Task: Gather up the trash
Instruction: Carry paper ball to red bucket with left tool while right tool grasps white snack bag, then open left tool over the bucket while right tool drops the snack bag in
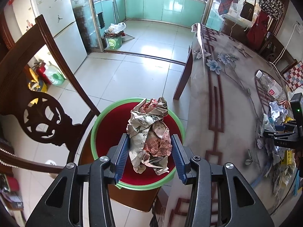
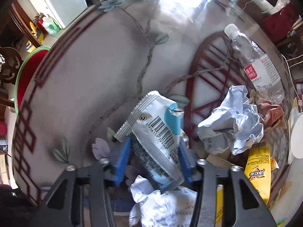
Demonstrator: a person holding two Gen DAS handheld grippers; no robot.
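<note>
paper [image 1: 149,134], a crumpled wad, sits clamped between the pads of the left tongs [image 1: 150,151], right over the bin [image 1: 98,124] below them. the right tongs [image 2: 154,151] point down at the table [image 2: 85,104], clenched on a wrapper [image 2: 157,136], more trash just beside and under them.

The crumpled newspaper [image 1: 149,136] hides the bottom of the green-rimmed bin [image 1: 94,128]. The snack wrapper [image 2: 157,138] covers the right gripper's inner pads, so contact seems uncertain. The yellow packet [image 2: 259,170] is partly hidden.

Left tongs [image 1: 150,152] angled down, right tongs [image 2: 154,159] vertical, both gripping.
</note>
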